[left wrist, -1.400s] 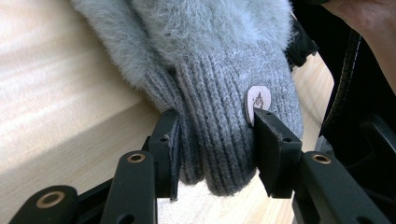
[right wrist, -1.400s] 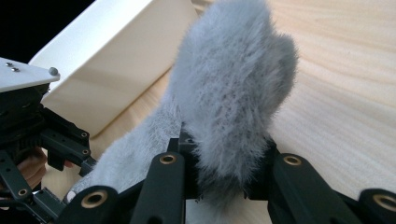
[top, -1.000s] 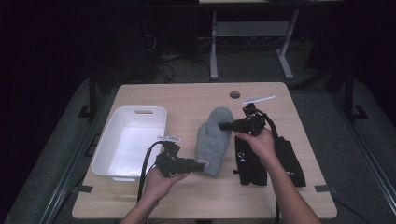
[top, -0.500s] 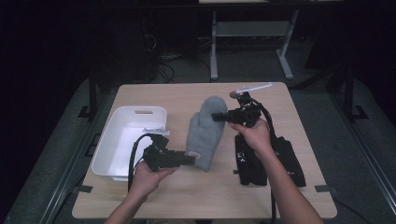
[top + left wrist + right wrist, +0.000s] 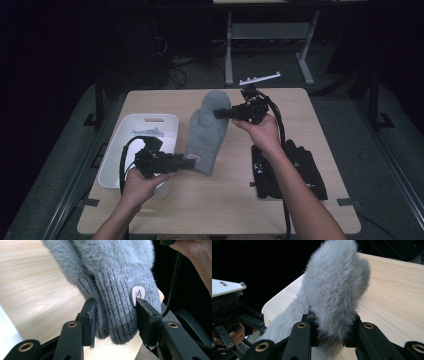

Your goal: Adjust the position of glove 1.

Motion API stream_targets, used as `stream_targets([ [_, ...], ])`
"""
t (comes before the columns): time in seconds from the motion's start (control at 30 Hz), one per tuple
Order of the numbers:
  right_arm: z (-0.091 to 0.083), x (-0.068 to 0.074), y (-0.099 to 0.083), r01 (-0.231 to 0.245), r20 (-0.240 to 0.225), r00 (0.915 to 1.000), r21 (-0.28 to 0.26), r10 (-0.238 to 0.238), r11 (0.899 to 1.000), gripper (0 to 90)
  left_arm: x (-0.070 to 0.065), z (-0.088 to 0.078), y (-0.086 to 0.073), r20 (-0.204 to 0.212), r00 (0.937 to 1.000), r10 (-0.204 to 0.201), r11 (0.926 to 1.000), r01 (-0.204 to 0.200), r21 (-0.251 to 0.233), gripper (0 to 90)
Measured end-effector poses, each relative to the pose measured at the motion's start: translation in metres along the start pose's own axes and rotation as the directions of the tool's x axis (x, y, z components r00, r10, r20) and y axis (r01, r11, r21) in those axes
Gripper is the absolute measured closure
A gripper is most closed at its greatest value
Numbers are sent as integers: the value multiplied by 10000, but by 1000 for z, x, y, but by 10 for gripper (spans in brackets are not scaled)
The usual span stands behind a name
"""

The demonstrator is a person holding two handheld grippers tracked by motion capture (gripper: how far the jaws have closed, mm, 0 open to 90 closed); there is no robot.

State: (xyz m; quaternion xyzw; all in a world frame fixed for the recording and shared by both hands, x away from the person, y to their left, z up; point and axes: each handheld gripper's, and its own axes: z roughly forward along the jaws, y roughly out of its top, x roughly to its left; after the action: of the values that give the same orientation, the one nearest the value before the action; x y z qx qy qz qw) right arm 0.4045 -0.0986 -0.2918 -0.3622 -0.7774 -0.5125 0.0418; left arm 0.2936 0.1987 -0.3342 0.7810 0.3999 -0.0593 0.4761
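Overhead, the grey mitten [image 5: 206,131] hangs stretched above the surface [image 5: 320,120], beside the white tub [image 5: 120,150]; left tool [image 5: 187,163] clamps its ribbed cuff, right tool [image 5: 220,113] its fluffy tip. Closer, the left tool's camera reveals a small cuff tag [image 5: 138,294]

One grey mitten [image 5: 206,132], one white bin [image 5: 150,145] (two black bags [image 5: 287,167]).

Room dark beyond the lit work area. Light wood desk [image 5: 300,107] on grey floor [image 5: 380,165]. Behind the desk's far edge: metal table frame [image 5: 235,45] with loose cables [image 5: 175,60] on the floor.
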Motion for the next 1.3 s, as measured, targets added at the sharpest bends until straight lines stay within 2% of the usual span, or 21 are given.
stream_targets([
  [0.27, 8, 21, 22, 246, -110, 9996, 53, -245, 9997, 729, -1, -22, 4, -171, 9998, 54, 9996, -59, -261, 546],
  [0.57, 21, 34, 37, 416, -273, 9988, 59, -414, 9991, 727, 4, -45, 4, -352, 9994, -2, 9990, -13, -444, 545],
  [0.87, 48, 45, 49, 369, -553, 9978, 82, -364, 9993, 727, 16, -69, -1, -693, 9973, -245, 9982, 206, -562, 544],
  [1.0, 66, 49, 53, 357, -684, 9971, 143, -346, 9993, 725, 24, -78, -5, -848, 9958, -358, 9977, 307, -596, 543],
  [1.3, 96, 48, 55, 187, -840, 9963, 372, -155, 9991, 723, 45, -90, -14, -1150, 9908, -718, 9967, 668, -465, 541],
])
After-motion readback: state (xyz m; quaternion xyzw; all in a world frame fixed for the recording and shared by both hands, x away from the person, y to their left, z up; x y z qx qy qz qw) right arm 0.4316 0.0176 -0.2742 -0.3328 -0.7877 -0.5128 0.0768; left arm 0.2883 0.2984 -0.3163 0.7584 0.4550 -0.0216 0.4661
